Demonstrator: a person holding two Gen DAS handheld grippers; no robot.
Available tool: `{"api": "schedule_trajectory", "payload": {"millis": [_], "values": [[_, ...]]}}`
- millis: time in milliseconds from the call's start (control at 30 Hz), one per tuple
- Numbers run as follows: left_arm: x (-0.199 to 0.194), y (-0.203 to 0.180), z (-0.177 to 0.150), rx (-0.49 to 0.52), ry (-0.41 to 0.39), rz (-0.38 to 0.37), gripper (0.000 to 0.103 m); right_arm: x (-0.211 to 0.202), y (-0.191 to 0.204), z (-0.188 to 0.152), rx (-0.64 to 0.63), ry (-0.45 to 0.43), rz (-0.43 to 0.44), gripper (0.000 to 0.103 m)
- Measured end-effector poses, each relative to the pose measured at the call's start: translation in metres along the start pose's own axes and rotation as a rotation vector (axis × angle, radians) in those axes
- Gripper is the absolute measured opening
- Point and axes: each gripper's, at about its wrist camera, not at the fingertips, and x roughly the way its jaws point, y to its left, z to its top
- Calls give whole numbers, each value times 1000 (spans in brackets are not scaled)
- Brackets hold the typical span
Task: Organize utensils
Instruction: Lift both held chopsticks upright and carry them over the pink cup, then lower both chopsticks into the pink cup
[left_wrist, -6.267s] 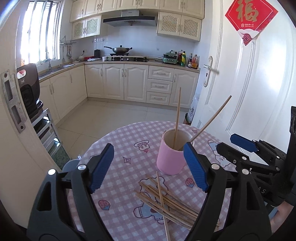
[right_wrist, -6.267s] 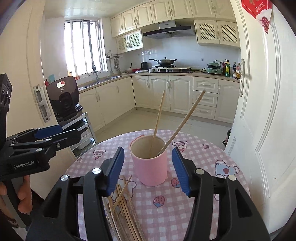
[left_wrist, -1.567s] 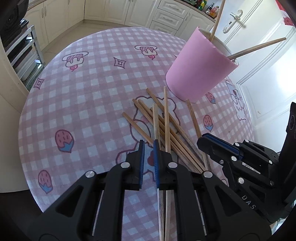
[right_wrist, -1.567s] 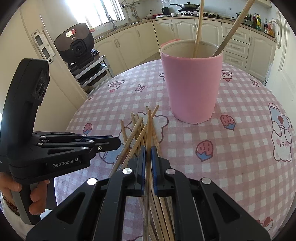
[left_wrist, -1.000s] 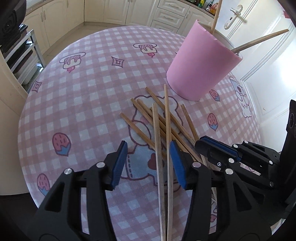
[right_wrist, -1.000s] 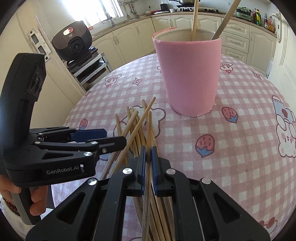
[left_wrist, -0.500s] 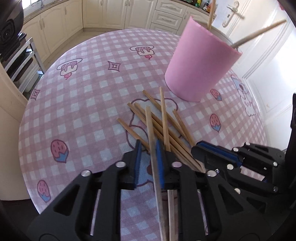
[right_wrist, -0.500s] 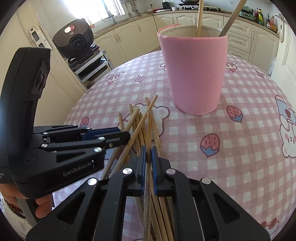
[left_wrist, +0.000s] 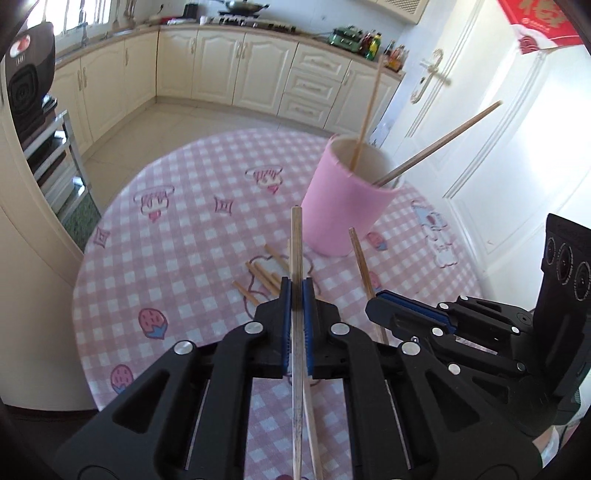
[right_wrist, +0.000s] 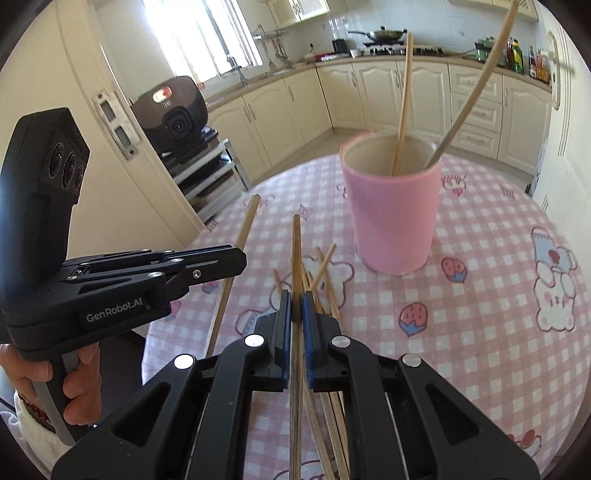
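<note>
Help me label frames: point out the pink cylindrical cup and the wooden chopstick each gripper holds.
pink cylindrical cup (right_wrist: 393, 218), right wrist view, front wall.
left gripper's wooden chopstick (left_wrist: 296, 243), left wrist view, shaft beyond fingertips.
right gripper's wooden chopstick (right_wrist: 296, 254), right wrist view, shaft beyond fingertips.

A cream-coloured kitchen fills the far side: base cabinets run under a long counter, with a stack of drawers to the right. A wok sits on the stove at the far wall. Bright daylight pours through the window on the left above the sink. The floor is pale tile. A white panelled door stands right, a red hanging on it.
</note>
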Motion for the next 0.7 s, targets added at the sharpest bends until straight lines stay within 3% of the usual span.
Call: {"api": "schedule_trajectory", "payload": {"millis": [333,700], "values": [[-71,-23,14,52,-154,-52,6,-65,25,15,-60,-176,1,5],[-105,-41,40,81,-307,-62,6,-93,30,41,-100,-282,-66,5]]}}
